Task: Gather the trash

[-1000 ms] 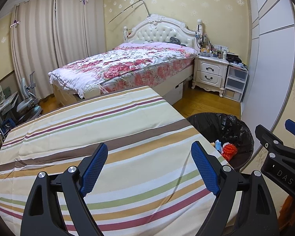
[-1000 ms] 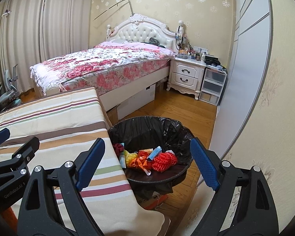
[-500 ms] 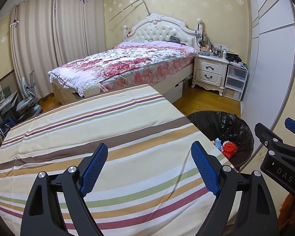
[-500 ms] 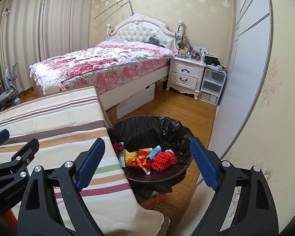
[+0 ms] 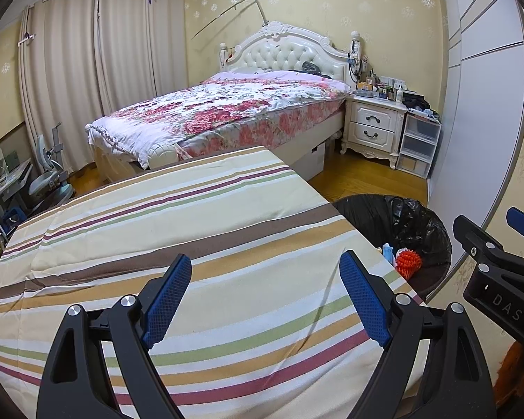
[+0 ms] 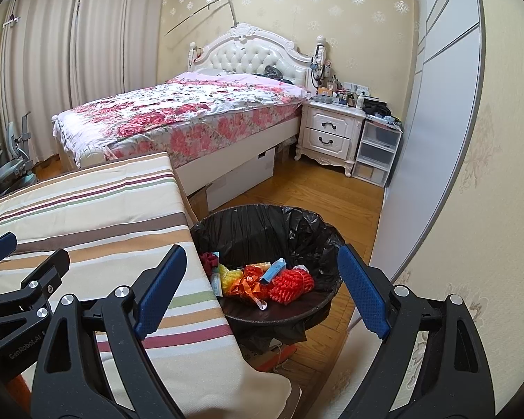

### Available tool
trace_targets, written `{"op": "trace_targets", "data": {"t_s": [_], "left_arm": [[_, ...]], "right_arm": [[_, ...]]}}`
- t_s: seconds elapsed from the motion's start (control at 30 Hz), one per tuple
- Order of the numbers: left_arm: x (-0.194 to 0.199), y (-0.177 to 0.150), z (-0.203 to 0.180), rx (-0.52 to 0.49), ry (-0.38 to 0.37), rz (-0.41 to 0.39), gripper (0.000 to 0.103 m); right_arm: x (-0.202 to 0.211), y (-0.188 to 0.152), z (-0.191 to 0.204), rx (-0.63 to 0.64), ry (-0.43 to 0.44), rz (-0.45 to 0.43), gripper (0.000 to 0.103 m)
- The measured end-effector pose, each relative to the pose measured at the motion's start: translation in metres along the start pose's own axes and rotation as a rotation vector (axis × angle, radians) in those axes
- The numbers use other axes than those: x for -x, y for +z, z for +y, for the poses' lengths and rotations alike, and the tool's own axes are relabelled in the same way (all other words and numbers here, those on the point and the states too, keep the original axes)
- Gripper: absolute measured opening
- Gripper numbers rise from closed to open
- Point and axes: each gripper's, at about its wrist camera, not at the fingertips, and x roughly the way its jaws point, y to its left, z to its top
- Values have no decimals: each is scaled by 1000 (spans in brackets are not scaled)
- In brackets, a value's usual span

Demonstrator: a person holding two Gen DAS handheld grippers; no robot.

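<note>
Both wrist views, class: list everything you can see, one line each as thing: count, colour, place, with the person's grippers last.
Striped tablecloth: one, cream with coloured bands, covering the near table.
Trash bin: one, black-lined, on the floor right of the table.
Trash: several pieces, red, orange, yellow, blue, inside the bin.
Bed: one, floral cover, white headboard, behind the table.
Nightstand: one, white, right of the bed.
Curtains: cream, closed, left wall.
Left gripper: black, blue pads, open, empty, above the tablecloth.
Right gripper: same colours, open, empty, toward the bin.
</note>
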Motion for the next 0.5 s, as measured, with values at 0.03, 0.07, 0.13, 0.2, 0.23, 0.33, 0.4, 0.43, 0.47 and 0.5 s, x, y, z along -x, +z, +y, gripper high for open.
{"op": "trace_targets", "data": {"t_s": [0.03, 0.07, 0.13, 0.2, 0.23, 0.33, 0.4, 0.43, 0.47, 0.5], "left_arm": [[-1, 1, 0, 0, 0, -1, 84], [0, 0, 0, 0, 0, 0, 84], [-1, -2, 0, 1, 0, 1, 84], [-1, -2, 0, 0, -1, 0, 84], [-1, -1, 0, -1, 0, 0, 84], [-1, -1, 0, 0, -1, 1, 84], [-1, -1, 0, 0, -1, 1, 84], [-1, -1, 0, -1, 0, 0, 84], [-2, 0, 0, 0, 0, 0, 84], [-1, -1, 0, 0, 0, 1, 84]], "right_arm": [[0, 0, 0, 0, -1, 0, 86], [0, 0, 0, 0, -1, 0, 86], [0, 0, 0, 0, -1, 0, 86], [0, 0, 0, 0, -2, -1, 86], [0, 0, 0, 1, -1, 1, 86], [0, 0, 0, 1, 0, 1, 86], [0, 0, 0, 1, 0, 0, 86], [0, 0, 0, 1, 0, -1, 86], [0, 0, 0, 1, 0, 0, 86], [0, 0, 0, 0, -1, 0, 86]]}}
